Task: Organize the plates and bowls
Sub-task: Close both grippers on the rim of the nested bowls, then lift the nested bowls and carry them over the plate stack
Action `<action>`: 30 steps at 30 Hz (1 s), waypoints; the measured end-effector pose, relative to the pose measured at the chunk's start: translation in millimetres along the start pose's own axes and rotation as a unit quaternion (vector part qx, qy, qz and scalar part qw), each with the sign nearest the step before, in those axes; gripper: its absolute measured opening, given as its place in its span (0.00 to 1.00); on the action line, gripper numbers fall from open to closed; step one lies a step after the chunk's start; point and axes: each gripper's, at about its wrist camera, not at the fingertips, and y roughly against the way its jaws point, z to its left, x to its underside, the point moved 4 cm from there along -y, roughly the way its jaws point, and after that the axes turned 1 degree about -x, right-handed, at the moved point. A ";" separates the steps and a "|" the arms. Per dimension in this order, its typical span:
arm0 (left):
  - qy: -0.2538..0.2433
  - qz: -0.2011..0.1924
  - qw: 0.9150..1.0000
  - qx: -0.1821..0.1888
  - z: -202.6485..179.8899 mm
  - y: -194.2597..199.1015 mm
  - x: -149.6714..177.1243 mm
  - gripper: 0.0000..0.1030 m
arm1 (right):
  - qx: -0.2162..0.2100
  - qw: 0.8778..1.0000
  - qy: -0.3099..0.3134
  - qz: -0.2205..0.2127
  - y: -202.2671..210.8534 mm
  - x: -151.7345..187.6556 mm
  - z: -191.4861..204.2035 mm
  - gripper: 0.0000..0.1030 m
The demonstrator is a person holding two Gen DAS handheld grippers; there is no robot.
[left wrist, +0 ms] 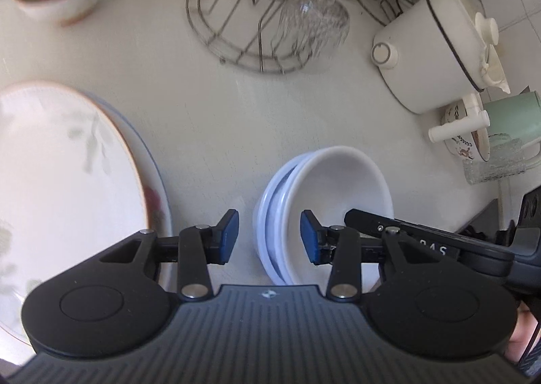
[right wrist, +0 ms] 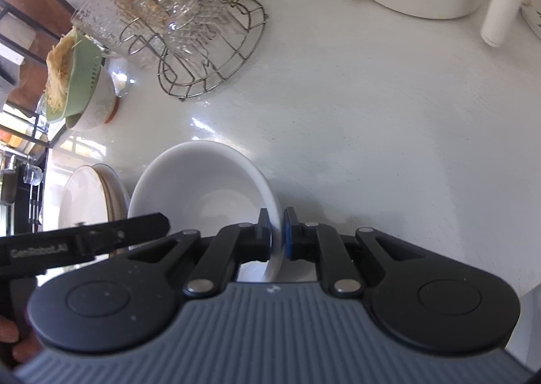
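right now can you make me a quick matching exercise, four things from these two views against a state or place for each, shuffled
Things:
1. right gripper
2. left gripper
3. wire rack
4. green colander

States:
A. holds clear glasses
B. jaws apart, nothing between them
C. sits in a bowl
D. clamped on the white bowl's rim

Pairs: 1-D, 2-B, 3-A, 4-C

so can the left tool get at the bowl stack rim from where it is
Probably yes: the left tool is open with the stack rim right between its pads, nothing blocking. The right tool grips the top bowl on the far side.
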 end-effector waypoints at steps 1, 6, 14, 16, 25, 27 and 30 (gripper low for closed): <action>0.005 0.003 1.000 0.002 1.4 -2.0 1.7 0.43 | 0.000 1.000 -0.003 -0.001 1.1 0.8 -1.5 0.10; 0.020 -0.006 1.000 0.014 5.3 -1.6 7.5 0.33 | -0.002 1.000 0.001 -0.005 6.4 4.8 -2.1 0.10; 0.019 -0.028 0.999 0.017 5.0 8.8 12.2 0.20 | -0.005 1.000 0.014 -0.011 15.8 5.1 7.6 0.12; 0.011 -0.036 0.999 0.015 2.6 12.9 12.6 0.20 | -0.004 1.000 0.017 -0.021 19.5 4.6 10.3 0.12; 0.014 -0.052 0.998 0.016 4.6 30.5 12.1 0.19 | -0.004 0.999 0.028 -0.030 30.6 2.5 22.5 0.13; 0.023 -0.060 0.998 0.018 6.3 39.5 11.7 0.19 | -0.008 0.999 0.035 -0.035 36.0 2.2 27.8 0.13; 0.022 -0.075 0.997 0.011 6.7 54.2 11.5 0.19 | -0.016 0.998 0.047 -0.040 43.2 1.5 36.1 0.13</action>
